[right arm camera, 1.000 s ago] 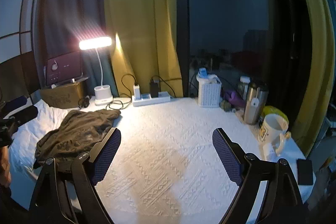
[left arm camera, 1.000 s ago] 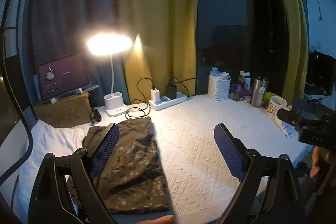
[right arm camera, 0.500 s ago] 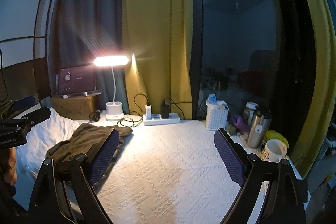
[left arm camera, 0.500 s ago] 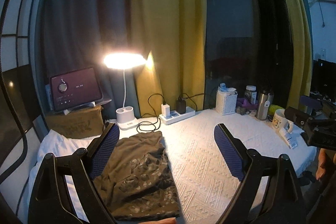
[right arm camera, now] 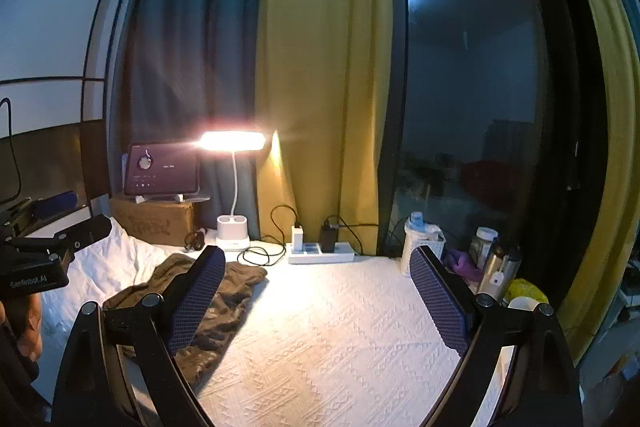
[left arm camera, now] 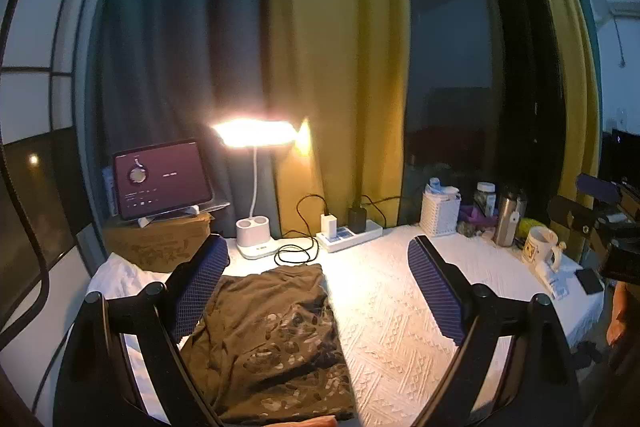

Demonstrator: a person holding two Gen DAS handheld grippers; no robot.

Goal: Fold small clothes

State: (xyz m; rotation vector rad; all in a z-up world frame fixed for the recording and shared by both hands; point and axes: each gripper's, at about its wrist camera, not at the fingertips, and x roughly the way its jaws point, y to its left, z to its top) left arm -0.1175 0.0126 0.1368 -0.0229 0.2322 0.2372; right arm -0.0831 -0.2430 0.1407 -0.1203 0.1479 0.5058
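Presently, both grippers are held above the worktop with their jaws spread wide and nothing between them. The left gripper (left arm camera: 316, 293) points over an olive-brown garment (left arm camera: 276, 339) that lies spread on the left part of the white textured cover (left arm camera: 400, 323); its printed pattern faces up, and its far edge lies just short of a coiled black cable (left arm camera: 294, 255). The left pad (left arm camera: 196, 293) of this gripper overlaps the garment's left edge in the view; whether it touches cannot be told. The right gripper (right arm camera: 316, 301) points over the bare middle of the cover, with the garment (right arm camera: 218, 303) rumpled to its left, partly behind its left pad (right arm camera: 194, 301). White bedding (right arm camera: 104, 267) lies bunched at the worktop's left end, beside the garment. Along the back stand a lit desk lamp (left arm camera: 256, 187), a tablet (left arm camera: 160, 179) propped on a cardboard box (left arm camera: 156, 247), and a white power strip (left arm camera: 350, 231) with two chargers plugged in. Further right are a white basket (left arm camera: 440, 215), a jar (left arm camera: 486, 197), a steel flask (left arm camera: 508, 219) and a cream mug (left arm camera: 540, 245), all well apart from the garment. Yellow and dark curtains hang behind, before a dark window.
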